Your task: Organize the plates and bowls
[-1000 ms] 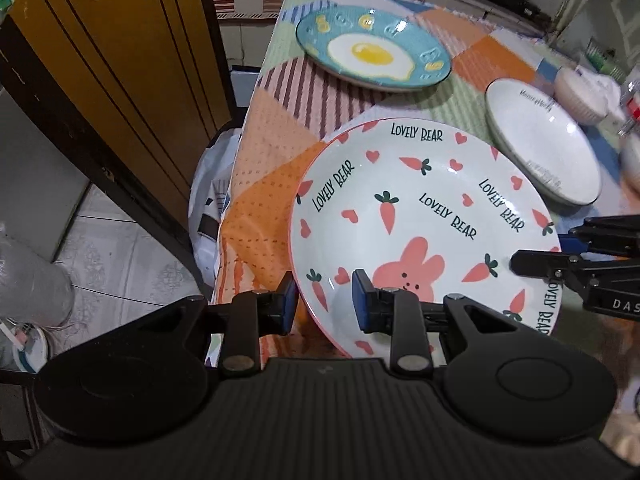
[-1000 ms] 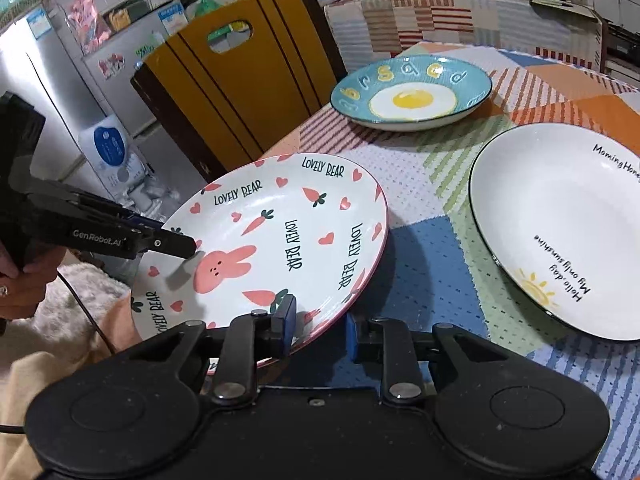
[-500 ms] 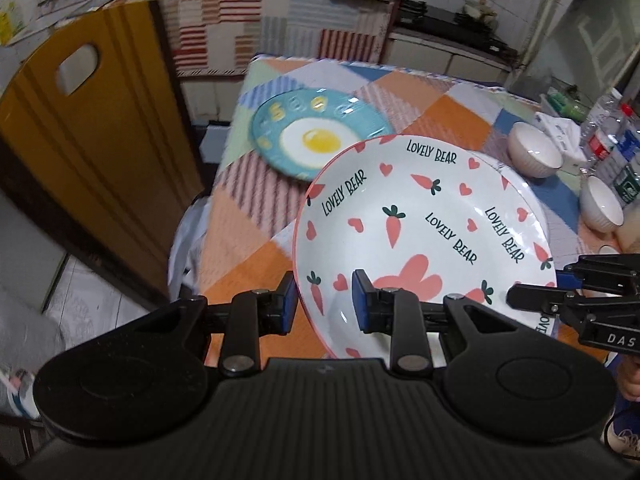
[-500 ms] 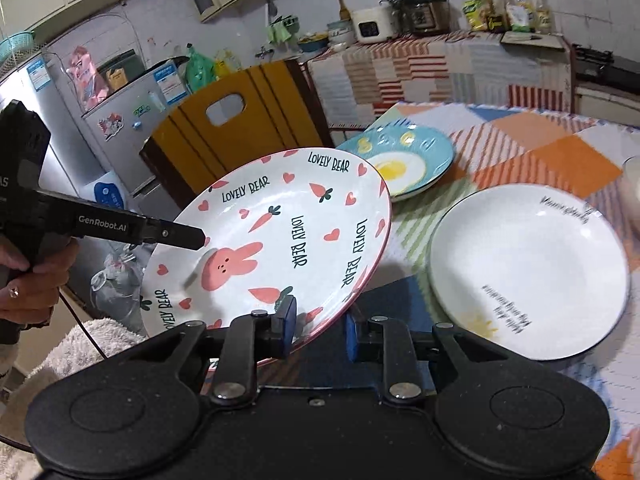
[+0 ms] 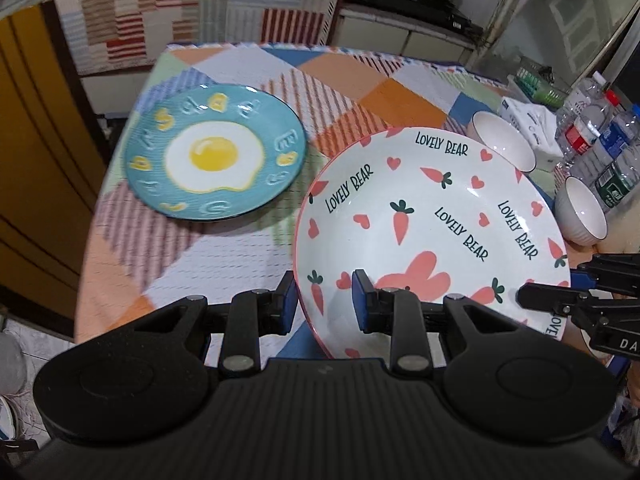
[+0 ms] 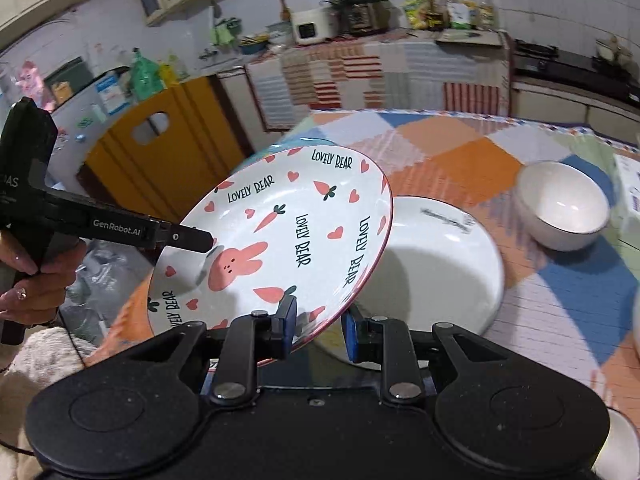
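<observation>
A patchwork tablecloth (image 5: 360, 80) in orange, blue, green and striped squares is spread over the table. Plastic water bottles (image 5: 592, 136) are grouped at its right edge, beside a white tissue pack (image 5: 532, 120). A yellow-and-brown chair back (image 6: 160, 152) is seen at the table's left side, and a rice cooker (image 6: 314, 28) and pressure cooker (image 6: 366, 12) are set on the far counter.

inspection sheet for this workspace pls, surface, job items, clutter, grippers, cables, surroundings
surface: table under a patchwork cloth
job's things: bunny plate held tilted above white plate; egg plate flat; two bowls
clutter: bottles, tissue pack
grippers: left gripper and right gripper each straddle the bunny plate's rim
cables: nothing seen
surroundings: yellow chair, counter with cooker
</observation>
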`<state>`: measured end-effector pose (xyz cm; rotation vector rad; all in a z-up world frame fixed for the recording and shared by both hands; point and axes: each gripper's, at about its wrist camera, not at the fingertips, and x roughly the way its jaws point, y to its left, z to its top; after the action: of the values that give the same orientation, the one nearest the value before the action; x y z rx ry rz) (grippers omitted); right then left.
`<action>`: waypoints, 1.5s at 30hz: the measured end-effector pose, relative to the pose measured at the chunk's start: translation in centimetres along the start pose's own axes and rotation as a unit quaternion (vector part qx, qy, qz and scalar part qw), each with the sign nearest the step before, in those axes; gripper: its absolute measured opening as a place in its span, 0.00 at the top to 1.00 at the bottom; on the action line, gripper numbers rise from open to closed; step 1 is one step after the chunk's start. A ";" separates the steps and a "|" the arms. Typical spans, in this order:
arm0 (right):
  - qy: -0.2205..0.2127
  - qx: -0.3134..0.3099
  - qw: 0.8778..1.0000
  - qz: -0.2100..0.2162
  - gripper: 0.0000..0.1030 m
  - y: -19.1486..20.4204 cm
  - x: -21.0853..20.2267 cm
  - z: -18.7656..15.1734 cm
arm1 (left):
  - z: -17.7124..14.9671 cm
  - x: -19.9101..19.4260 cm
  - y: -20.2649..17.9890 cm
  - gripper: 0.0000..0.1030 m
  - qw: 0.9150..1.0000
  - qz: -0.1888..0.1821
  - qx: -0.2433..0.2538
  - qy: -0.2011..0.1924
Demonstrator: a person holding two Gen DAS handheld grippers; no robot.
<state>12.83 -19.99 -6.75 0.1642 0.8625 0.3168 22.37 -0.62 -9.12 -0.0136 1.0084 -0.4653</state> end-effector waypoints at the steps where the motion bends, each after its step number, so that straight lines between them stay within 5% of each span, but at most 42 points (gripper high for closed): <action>1: 0.001 0.004 1.000 -0.004 0.72 -0.4 0.2 0.0 | 0.2 0.7 -0.1 0.74 1.000 -0.001 0.001 0.003; 23: 0.055 0.099 0.993 -0.037 0.71 -6.8 4.3 0.1 | 1.7 7.1 -2.9 0.74 0.997 0.002 0.053 0.058; 32: 0.091 0.114 0.986 -0.084 0.67 -6.2 5.3 0.9 | 2.0 7.7 -2.6 0.74 0.996 -0.010 0.054 0.074; 45: 0.101 0.080 0.970 -0.206 0.53 -2.7 5.9 2.2 | 2.2 8.5 -2.8 0.74 0.994 -0.018 0.053 0.094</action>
<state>18.68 -20.60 -10.36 0.0988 1.1006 -0.1287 26.91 -6.81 -14.24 0.1093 1.1687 -0.5593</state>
